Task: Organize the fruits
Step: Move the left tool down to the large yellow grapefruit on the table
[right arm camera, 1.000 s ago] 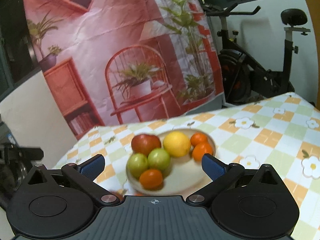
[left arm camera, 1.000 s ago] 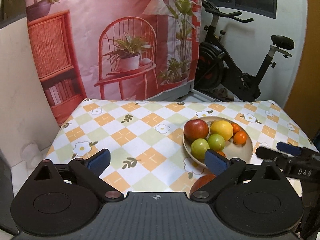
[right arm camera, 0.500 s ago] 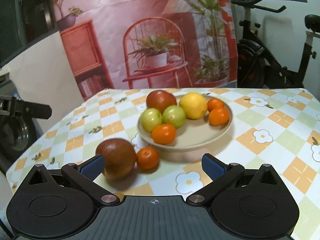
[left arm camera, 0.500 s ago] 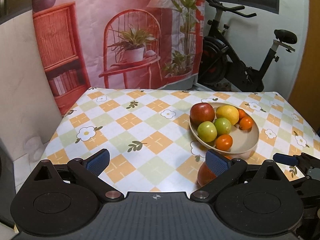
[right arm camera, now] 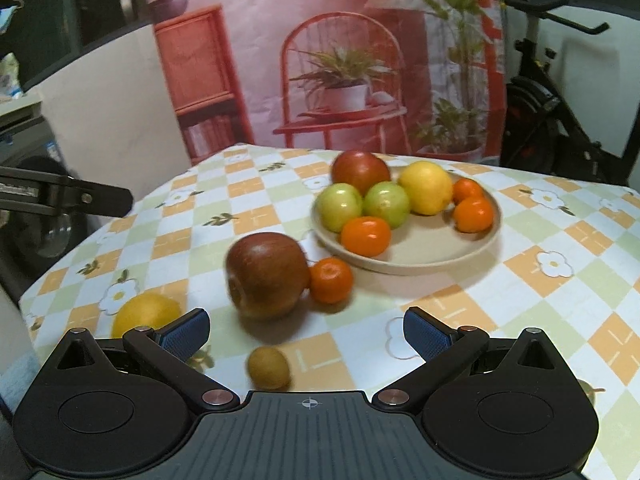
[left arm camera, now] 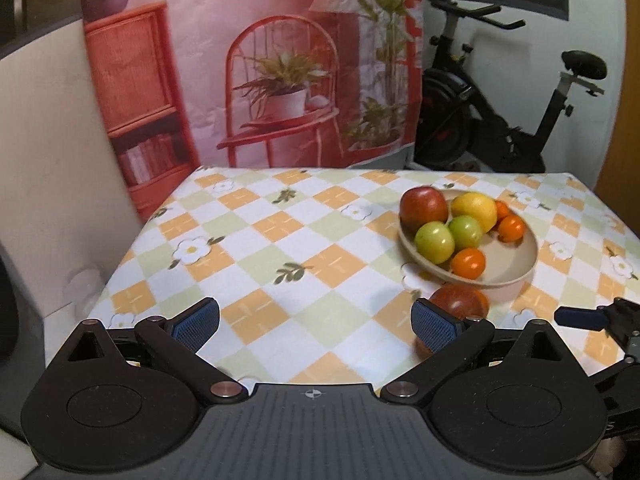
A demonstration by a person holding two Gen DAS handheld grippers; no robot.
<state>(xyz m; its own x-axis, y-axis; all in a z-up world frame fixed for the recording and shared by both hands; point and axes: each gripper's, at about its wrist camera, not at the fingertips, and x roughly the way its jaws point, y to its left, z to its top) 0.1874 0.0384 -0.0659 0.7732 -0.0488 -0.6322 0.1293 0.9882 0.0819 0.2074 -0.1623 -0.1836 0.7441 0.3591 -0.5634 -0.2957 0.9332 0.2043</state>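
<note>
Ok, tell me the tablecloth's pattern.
The tablecloth has orange, pale green and white diamond checks with white flowers and leaf sprigs; clearest in the left wrist view.

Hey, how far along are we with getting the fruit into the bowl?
Partly done. The bowl already holds seven fruits, among them a red apple and a lemon. Nothing is in hand: the left tongs and the right tongs are both open and empty. Left on the tablecloth: the big red apple, a tangerine, a yellow fruit and a small brown fruit.
</note>
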